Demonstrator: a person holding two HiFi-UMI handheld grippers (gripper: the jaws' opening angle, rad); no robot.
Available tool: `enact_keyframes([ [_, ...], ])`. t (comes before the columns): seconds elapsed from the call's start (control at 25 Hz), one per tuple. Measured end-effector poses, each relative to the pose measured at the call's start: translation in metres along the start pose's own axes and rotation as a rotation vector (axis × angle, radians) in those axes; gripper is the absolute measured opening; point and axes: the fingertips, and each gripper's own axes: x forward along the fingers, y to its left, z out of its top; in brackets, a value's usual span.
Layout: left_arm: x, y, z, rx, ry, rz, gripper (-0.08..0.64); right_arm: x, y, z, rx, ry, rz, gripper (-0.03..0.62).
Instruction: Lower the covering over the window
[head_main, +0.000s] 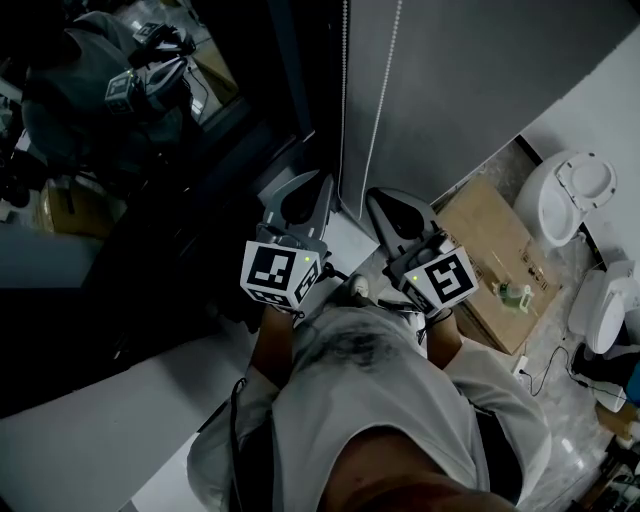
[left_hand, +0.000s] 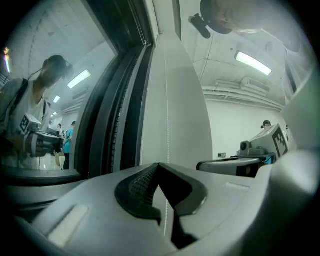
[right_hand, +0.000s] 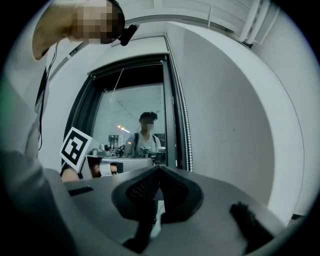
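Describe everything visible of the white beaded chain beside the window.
The white beaded chain is thin, made of small pale beads, seemingly plastic. Two strands hang down the grey wall, just right of the dark window frame. One strand passes the shut jaws of the left gripper; whether they pinch it is unclear.

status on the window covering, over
Left hand-held gripper shut, cord just behind its tips, grip unclear. Right hand-held gripper shut, empty. Window glass bare. Nothing blocking.

The head view was dark; both gripper views were bright under ceiling lights (left_hand: 252, 62), bent and blurry at edges
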Motion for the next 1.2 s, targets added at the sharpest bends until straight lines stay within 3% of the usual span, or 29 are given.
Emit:
enact_keyframes([
  [0.44,0.040,0.019,0.005,0.054,0.010,0.017,0.026,0.006,-0.018,-0.007,-0.010,0.015,0.003,0.017],
  [1.2,0.095,0.040,-0.005,0.055,0.033,0.043,0.081,0.013,-0.035,-0.010,-0.003,0.027,0.002,0.018],
])
